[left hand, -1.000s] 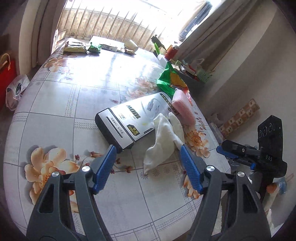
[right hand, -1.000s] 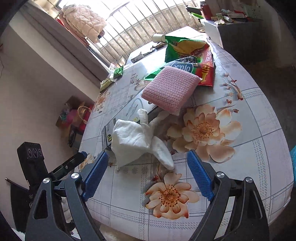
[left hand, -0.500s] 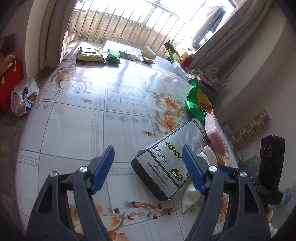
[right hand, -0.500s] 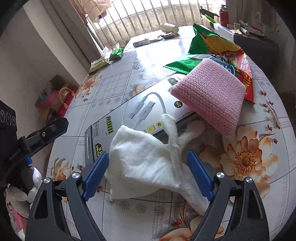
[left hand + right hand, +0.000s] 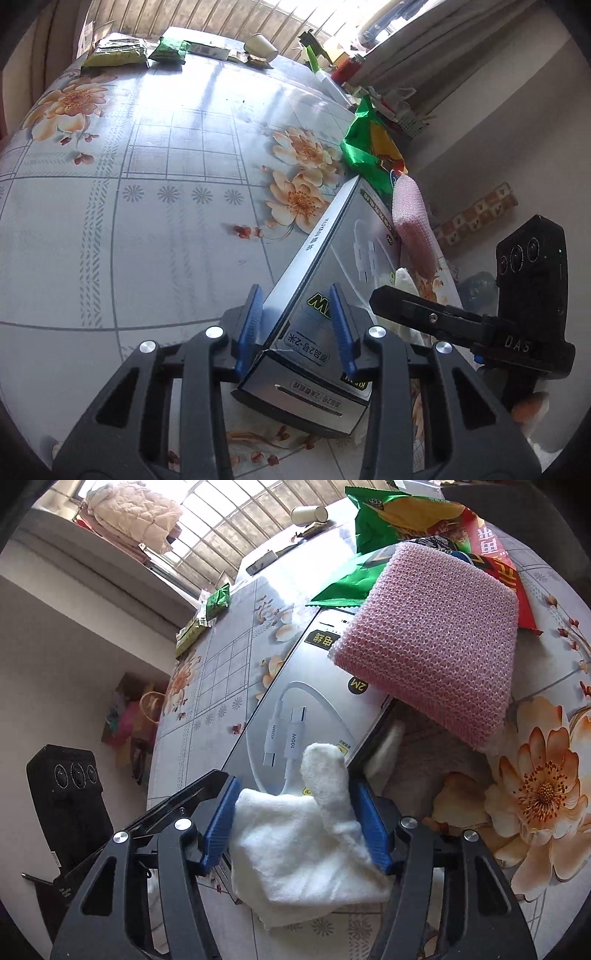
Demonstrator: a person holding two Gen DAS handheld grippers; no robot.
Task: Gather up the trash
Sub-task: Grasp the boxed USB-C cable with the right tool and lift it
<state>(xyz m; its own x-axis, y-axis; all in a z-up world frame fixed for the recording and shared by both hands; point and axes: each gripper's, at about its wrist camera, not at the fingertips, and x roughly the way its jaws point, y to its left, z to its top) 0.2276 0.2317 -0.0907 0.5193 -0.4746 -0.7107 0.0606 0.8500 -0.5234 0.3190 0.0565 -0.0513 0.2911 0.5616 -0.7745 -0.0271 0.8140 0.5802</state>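
left gripper [image 5: 297, 328] closing around a silver cable box [image 5: 332, 295] — right gripper [image 5: 295, 823] closing around a white cloth [image 5: 295, 842] on the floral table [image 5: 147, 221].

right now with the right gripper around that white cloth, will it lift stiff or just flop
Probably floppy: the white cloth lies crumpled in soft folds between the closing right gripper, one loose end sticking up. It looks light. It drapes onto the cable box, so it may drag across it.

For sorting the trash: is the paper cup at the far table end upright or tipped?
Tipped. The paper cup lies on its side, its open mouth facing sideways.
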